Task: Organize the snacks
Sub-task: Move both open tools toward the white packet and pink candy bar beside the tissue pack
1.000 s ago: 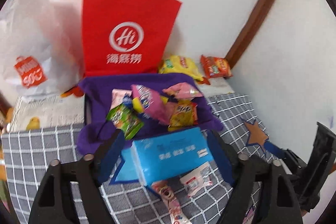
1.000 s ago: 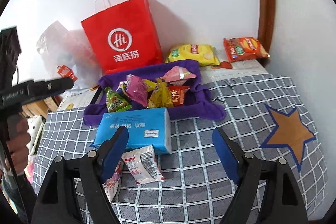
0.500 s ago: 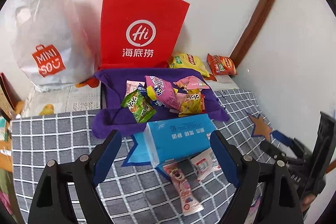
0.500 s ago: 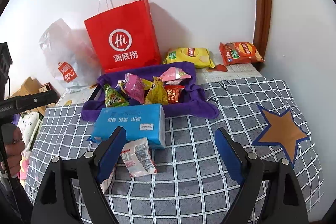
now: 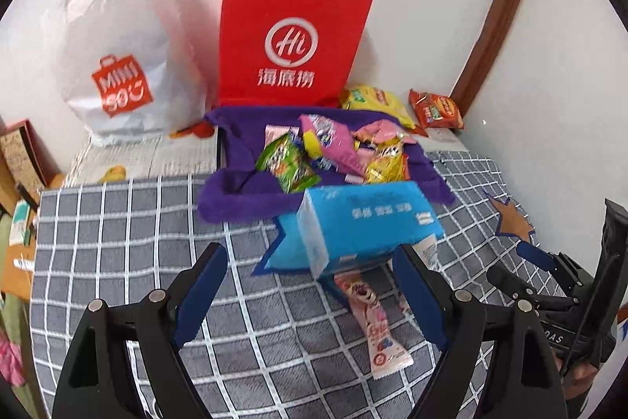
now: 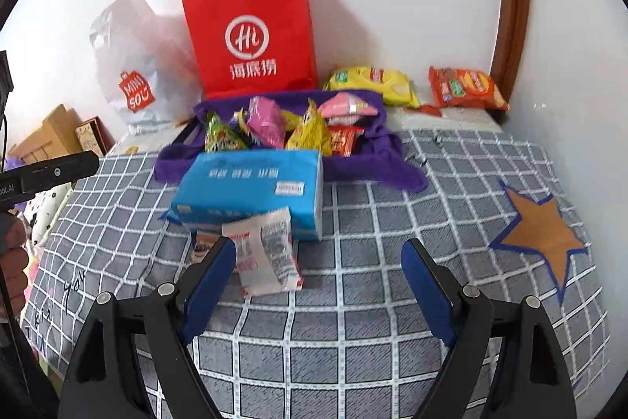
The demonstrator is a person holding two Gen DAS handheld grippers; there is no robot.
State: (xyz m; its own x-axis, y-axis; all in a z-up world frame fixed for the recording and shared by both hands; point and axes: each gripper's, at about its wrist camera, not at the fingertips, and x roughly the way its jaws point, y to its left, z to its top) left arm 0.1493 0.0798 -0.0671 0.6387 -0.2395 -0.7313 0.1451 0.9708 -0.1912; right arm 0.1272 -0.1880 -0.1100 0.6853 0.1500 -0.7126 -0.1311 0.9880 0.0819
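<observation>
A purple cloth tray (image 5: 235,195) (image 6: 365,171) holds several small snack packets at the back of the checked tablecloth. A blue tissue pack (image 5: 365,226) (image 6: 251,187) lies in front of it. A pink snack stick (image 5: 376,321) and a white snack packet (image 6: 267,254) lie in front of the tissue pack. My left gripper (image 5: 310,285) is open and empty, above the cloth in front of the tissue pack. My right gripper (image 6: 318,281) is open and empty, its left finger beside the white packet.
A red paper bag (image 5: 290,38) (image 6: 255,30) and a white Miniso bag (image 5: 121,53) (image 6: 137,65) stand against the wall. A yellow chip bag (image 6: 373,83) and an orange snack bag (image 6: 467,87) lie at the back right. An orange star (image 6: 541,226) marks the cloth.
Both grippers have drawn back from the tray and tissue pack. The left one has also shifted left, so the Miniso bag shows fully. Both stayed open.
</observation>
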